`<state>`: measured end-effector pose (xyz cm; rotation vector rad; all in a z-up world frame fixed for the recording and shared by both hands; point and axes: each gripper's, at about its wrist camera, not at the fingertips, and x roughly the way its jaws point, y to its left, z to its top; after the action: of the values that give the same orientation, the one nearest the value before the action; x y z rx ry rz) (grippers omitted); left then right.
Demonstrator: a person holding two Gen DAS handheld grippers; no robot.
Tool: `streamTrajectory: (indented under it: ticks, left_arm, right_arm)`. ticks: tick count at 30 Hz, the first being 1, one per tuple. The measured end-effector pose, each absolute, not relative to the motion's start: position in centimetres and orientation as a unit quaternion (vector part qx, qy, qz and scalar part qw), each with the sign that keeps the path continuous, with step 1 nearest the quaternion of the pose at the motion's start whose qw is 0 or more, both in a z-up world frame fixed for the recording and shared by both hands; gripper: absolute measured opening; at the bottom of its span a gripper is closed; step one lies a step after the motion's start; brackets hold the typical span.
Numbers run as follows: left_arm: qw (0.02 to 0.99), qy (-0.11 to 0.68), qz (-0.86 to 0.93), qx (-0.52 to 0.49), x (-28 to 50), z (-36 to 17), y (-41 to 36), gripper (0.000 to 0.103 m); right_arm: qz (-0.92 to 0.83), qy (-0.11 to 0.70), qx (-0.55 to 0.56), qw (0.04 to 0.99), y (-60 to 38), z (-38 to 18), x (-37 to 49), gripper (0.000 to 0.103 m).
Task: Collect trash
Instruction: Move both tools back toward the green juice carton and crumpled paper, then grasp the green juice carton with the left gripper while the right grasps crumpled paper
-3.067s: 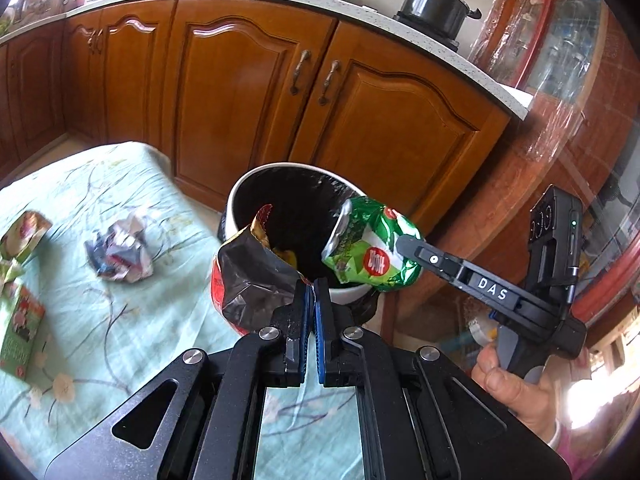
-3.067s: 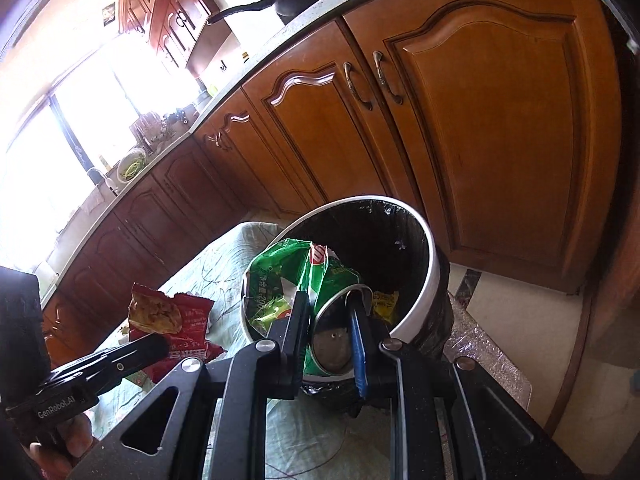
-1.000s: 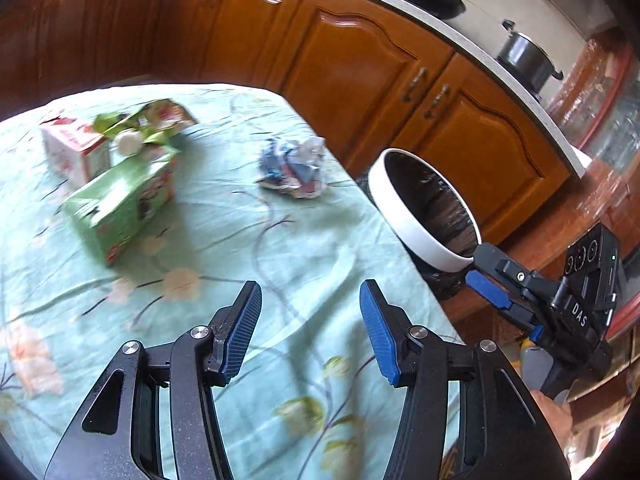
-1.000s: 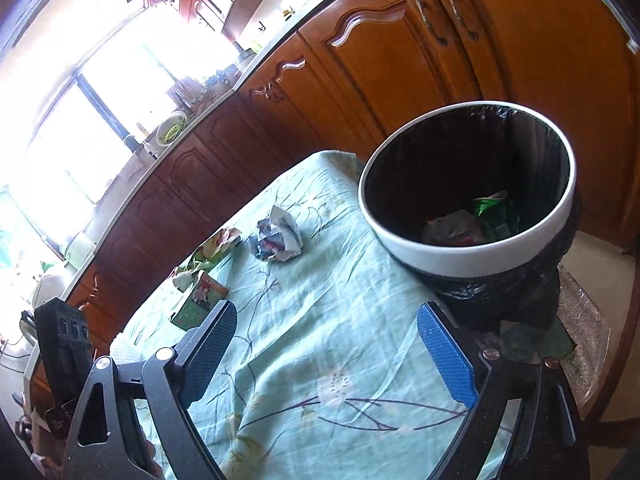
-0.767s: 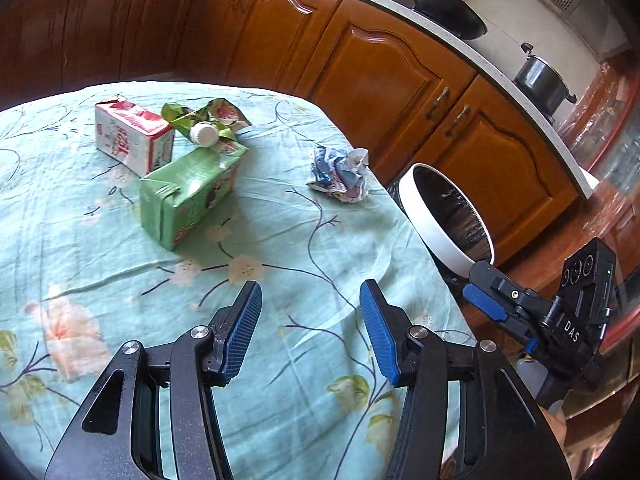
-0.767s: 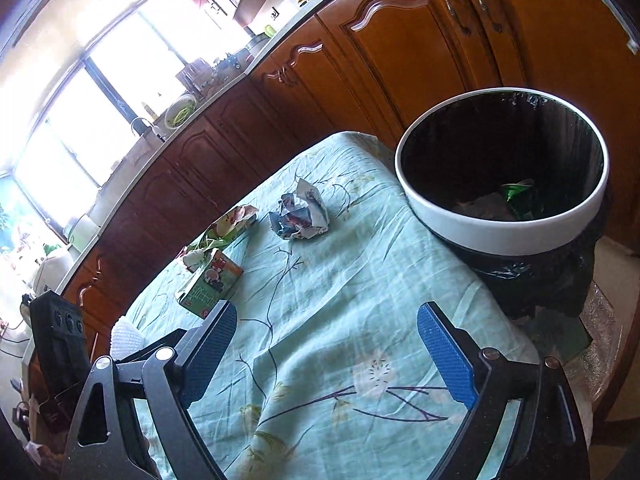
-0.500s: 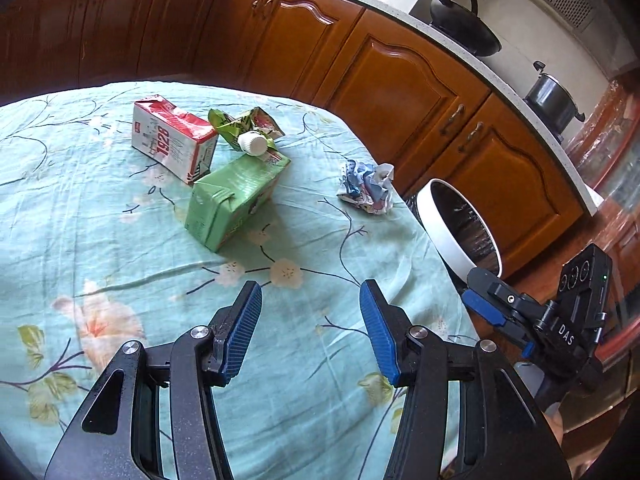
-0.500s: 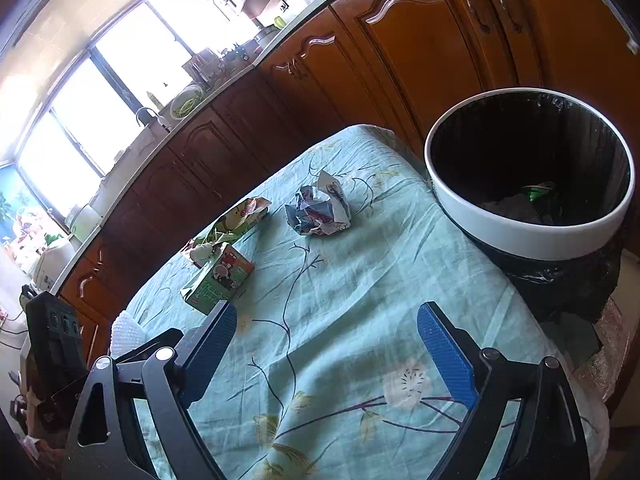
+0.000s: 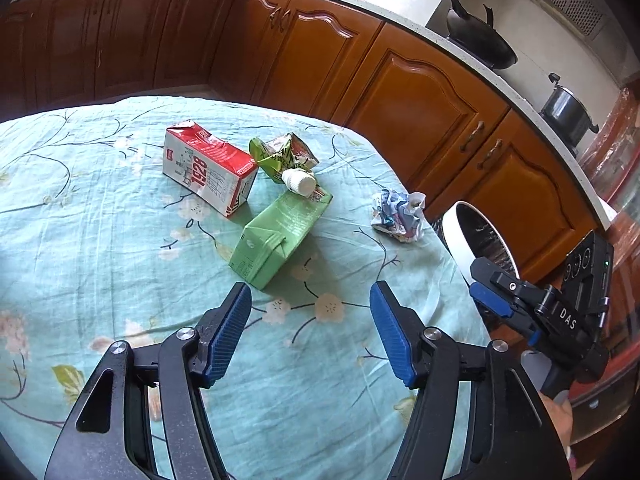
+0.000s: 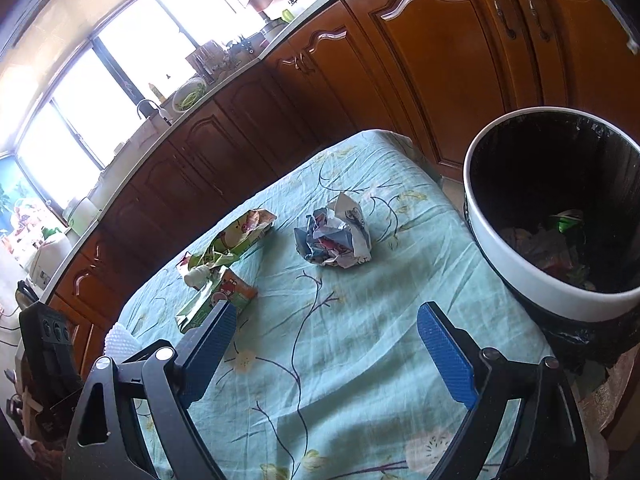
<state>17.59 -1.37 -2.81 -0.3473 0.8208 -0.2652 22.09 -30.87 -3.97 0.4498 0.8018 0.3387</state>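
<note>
On the teal flowered tablecloth [image 9: 100,240] lie a red-and-white carton [image 9: 208,172], a green carton [image 9: 280,232] with a white cap, a crumpled green wrapper [image 9: 286,154] and a ball of crumpled paper [image 9: 398,214] [image 10: 334,238]. A white-rimmed bin [image 10: 520,272] [image 9: 460,240] with a black liner stands off the table's right edge, with wrappers inside. My left gripper [image 9: 310,336] hovers just short of the green carton, jaws opening, nothing between them. My right gripper [image 10: 332,344] is wide open and empty, near the paper ball and the bin.
Brown kitchen cabinets [image 9: 400,92] run behind the table, with a wok [image 9: 480,40] and a pot [image 9: 568,112] on the counter. A bright window [image 10: 120,52] sits above the sink side. A hand [image 9: 556,412] holds the right gripper's body [image 9: 576,320] at the table's right edge.
Both grippers pulled back from the bin over the table, so the cartons and paper ball came into fuller view. The left jaws have spread wider.
</note>
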Motion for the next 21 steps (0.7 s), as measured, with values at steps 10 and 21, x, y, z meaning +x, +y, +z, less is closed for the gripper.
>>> streamTrajectory:
  ticks: [10, 21]
  left_arm:
    - [0.900, 0.401, -0.111, -0.128, 21.2, -3.5, -1.0, 0.071]
    - [0.904, 0.400, -0.126, -0.085, 22.7, -3.6, -3.3, 0.068]
  right_arm:
    - [0.156, 0.400, 0.188, 0.883, -29.7, -5.2, 26.4, 0.093]
    - [0.162, 0.418, 0.139, 0.883, -28.0, -6.1, 29.9, 0.050]
